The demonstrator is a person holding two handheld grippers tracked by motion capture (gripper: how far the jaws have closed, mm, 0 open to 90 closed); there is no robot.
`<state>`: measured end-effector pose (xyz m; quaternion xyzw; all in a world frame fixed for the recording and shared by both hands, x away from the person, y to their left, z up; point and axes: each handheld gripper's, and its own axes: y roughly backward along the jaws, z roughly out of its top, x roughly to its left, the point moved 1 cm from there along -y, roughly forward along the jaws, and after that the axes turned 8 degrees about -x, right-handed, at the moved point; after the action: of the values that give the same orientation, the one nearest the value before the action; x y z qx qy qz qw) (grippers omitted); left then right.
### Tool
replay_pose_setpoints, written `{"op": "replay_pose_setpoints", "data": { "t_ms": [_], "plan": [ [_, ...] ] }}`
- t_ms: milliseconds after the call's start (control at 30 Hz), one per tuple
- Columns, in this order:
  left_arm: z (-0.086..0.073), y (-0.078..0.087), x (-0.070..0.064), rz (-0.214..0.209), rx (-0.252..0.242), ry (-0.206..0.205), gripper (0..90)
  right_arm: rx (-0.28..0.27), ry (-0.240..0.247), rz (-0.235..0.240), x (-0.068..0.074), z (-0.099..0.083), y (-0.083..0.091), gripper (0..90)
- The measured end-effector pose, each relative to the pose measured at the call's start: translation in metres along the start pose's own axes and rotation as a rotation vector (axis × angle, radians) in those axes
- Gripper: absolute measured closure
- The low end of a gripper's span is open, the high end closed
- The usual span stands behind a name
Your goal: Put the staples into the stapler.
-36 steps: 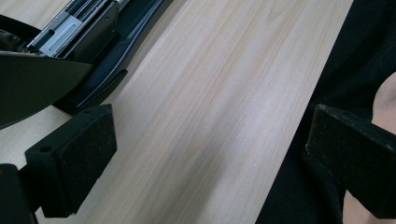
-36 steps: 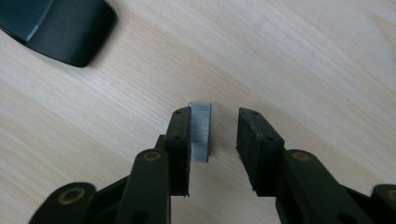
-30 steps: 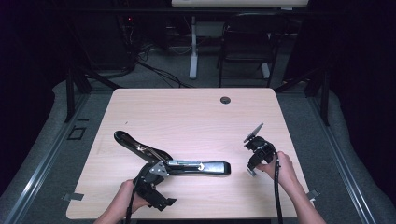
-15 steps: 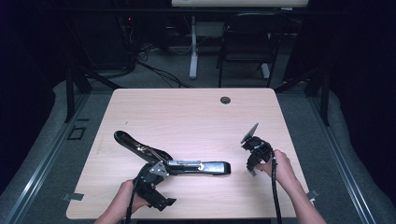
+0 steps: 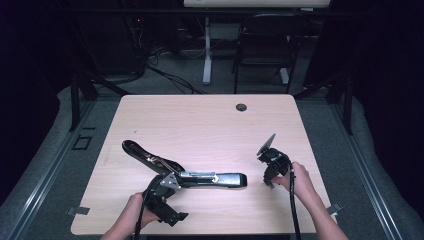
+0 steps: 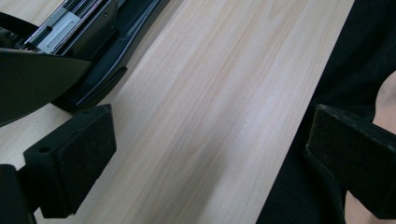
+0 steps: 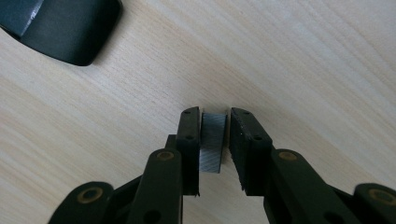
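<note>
A big black and silver stapler (image 5: 200,178) lies opened on the wooden table (image 5: 200,125), its top arm (image 5: 142,154) swung up and back to the left. My left gripper (image 5: 165,202) sits at the hinge end near the table's front edge. In the left gripper view the left gripper (image 6: 210,154) is open wide with bare wood between its jaws, and the stapler (image 6: 93,42) lies at upper left. My right gripper (image 5: 272,167) is right of the stapler's nose. In the right gripper view the right gripper (image 7: 215,116) is shut on a small grey strip of staples (image 7: 212,144), just above the wood.
A round black grommet (image 5: 241,107) sits in the table near its far edge. The stapler's rounded nose (image 7: 70,28) lies a short way ahead of the right gripper. The table's front edge and dark cloth (image 6: 322,70) lie beside the left gripper.
The right gripper has edged slightly left toward the stapler with the staple strip still in it. The left gripper and stapler have not moved.
</note>
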<state>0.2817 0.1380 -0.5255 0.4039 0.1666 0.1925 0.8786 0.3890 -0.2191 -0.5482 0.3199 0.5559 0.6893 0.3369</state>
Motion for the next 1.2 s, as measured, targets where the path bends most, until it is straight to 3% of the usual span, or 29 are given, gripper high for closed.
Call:
{"op": "replay_pose_setpoints", "data": {
  "t_ms": [333,433,567,733,767,800,833,933,1100,1133,1200],
  "plan": [
    [0.0,0.0,0.0,-0.001,0.002,-0.001,1.5,-0.012,-0.018,0.004,0.001,-0.001,-0.003,77.3],
    [0.0,0.0,0.0,-0.001,0.002,-0.002,1.5,0.02,0.012,-0.006,0.0,0.0,-0.001,77.5],
    [0.0,0.0,0.0,-0.002,0.001,-0.001,1.5,0.011,0.01,-0.005,-0.001,-0.001,0.0,77.8],
    [0.0,0.001,0.0,0.0,-0.001,0.001,1.5,-0.01,0.017,0.013,0.001,-0.001,0.005,77.9],
    [0.0,0.001,0.0,-0.002,-0.003,0.002,1.4,-0.069,-0.027,0.038,0.004,-0.002,0.003,77.8],
    [0.0,0.001,-0.001,0.016,-0.001,0.001,1.4,-0.027,0.018,0.034,0.003,0.0,0.008,77.9],
    [0.0,0.001,-0.001,0.016,-0.002,0.002,1.4,-0.053,0.008,0.035,0.005,-0.001,0.008,77.9],
    [-0.001,0.002,-0.001,0.003,-0.007,0.007,1.3,-0.033,0.055,0.037,0.008,0.001,0.015,77.9],
    [-0.001,0.003,0.001,-0.001,-0.009,0.014,0.6,-0.051,0.073,0.048,0.014,0.002,0.018,77.9],
    [-0.002,0.004,0.001,-0.002,-0.008,0.012,0.5,-0.081,0.062,0.058,0.016,0.001,0.017,77.9],
    [-0.002,0.004,0.001,-0.002,-0.013,0.018,0.5,-0.067,0.083,0.056,0.016,0.002,0.019,77.9]
  ]
}}
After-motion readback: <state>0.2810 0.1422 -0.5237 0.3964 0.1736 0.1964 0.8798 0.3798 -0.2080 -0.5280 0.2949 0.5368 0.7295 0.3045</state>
